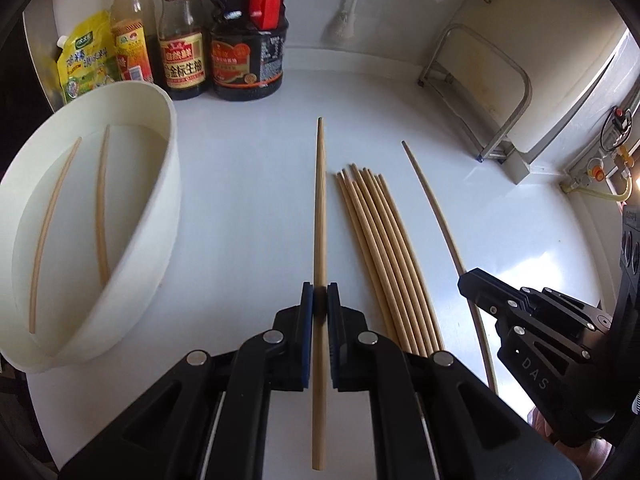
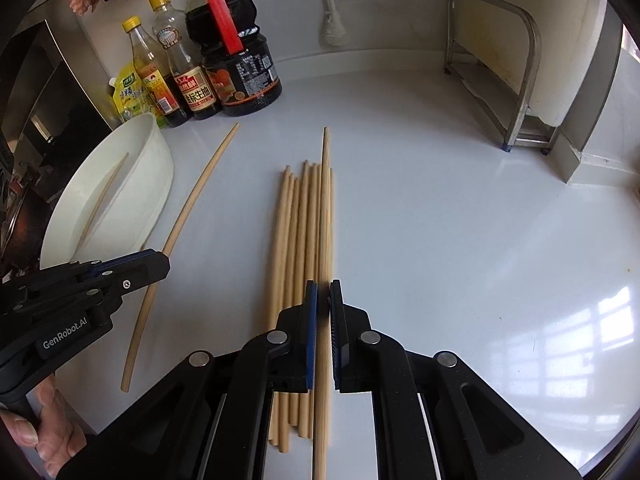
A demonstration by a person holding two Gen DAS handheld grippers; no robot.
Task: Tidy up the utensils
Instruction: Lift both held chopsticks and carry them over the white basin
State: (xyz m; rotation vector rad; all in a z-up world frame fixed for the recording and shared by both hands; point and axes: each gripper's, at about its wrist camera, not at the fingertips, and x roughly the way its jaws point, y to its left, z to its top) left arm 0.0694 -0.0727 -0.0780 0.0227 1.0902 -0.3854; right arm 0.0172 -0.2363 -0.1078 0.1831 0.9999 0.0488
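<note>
In the left wrist view my left gripper (image 1: pixel 320 290) is shut on one wooden chopstick (image 1: pixel 320 200), lifted off the white counter. A row of several chopsticks (image 1: pixel 380 248) lies just right of it. Further right my right gripper (image 1: pixel 466 280) grips another single chopstick (image 1: pixel 430 204). In the right wrist view that right gripper (image 2: pixel 323 294) is shut on its chopstick (image 2: pixel 325 200) above the row (image 2: pixel 294 248). The left gripper (image 2: pixel 162 266) holds its chopstick (image 2: pixel 196 196) beside the white tub (image 2: pixel 162 148). Inside the tub (image 1: pixel 170 152) lie two chopsticks (image 1: pixel 102 208).
Sauce bottles (image 1: pixel 182 40) and a yellow pouch (image 1: pixel 82 60) stand at the back left behind the tub. A metal rack (image 2: pixel 516 80) stands at the back right by the wall. A white brush (image 2: pixel 332 32) hangs at the back. A person's hand (image 2: pixel 44 428) holds the left gripper.
</note>
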